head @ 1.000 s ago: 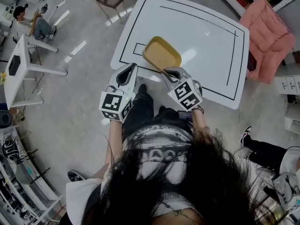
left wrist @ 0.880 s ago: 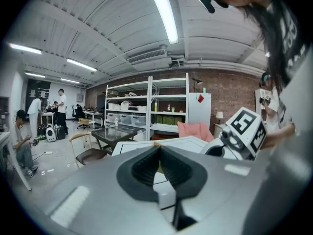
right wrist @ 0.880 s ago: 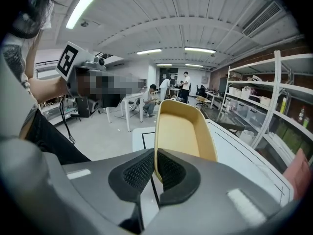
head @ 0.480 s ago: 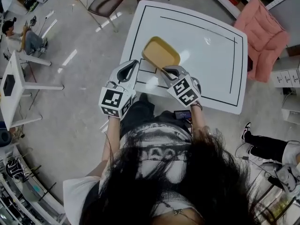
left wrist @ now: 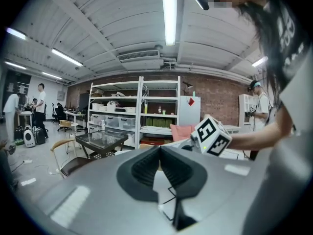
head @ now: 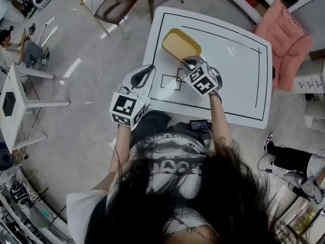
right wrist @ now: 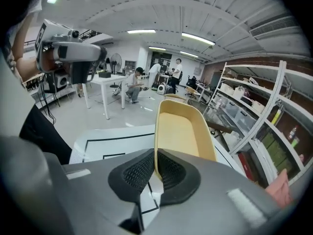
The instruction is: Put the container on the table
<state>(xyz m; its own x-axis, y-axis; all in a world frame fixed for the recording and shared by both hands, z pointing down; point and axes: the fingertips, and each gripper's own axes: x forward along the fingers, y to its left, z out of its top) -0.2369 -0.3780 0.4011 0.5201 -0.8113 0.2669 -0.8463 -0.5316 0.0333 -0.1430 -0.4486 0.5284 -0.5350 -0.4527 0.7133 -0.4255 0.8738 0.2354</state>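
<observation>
The right gripper (head: 189, 61) reaches out over the white table (head: 233, 80) and holds the yellow container (head: 181, 43) by its near end. In the right gripper view its two ribbed pads (right wrist: 142, 170) are closed narrowly on the thin near wall of the container (right wrist: 183, 131), one pad outside and one inside, and the shallow oblong tray stretches away from the jaws with nothing in it. From the head view the container sits over the far-left part of the table, crossing the long black outline (head: 249, 39) drawn there. Whether its base touches the surface or hangs just above it cannot be told. A small square (head: 170, 80) drawn in black lies on the table near the gripper, on the person's side of the container. The left gripper (head: 148, 70) is held back beside the table's near-left edge, well apart from the container. In the left gripper view its jaws are pressed together with nothing between them, and beyond them shows the right gripper's marker cube (left wrist: 210, 135) against metal shelving (left wrist: 142, 106) and a brick wall. A chair (head: 114, 4) with a brown seat stands past the table's far-left corner, and a pink cushion (head: 284, 34) lies off its right side.
</observation>
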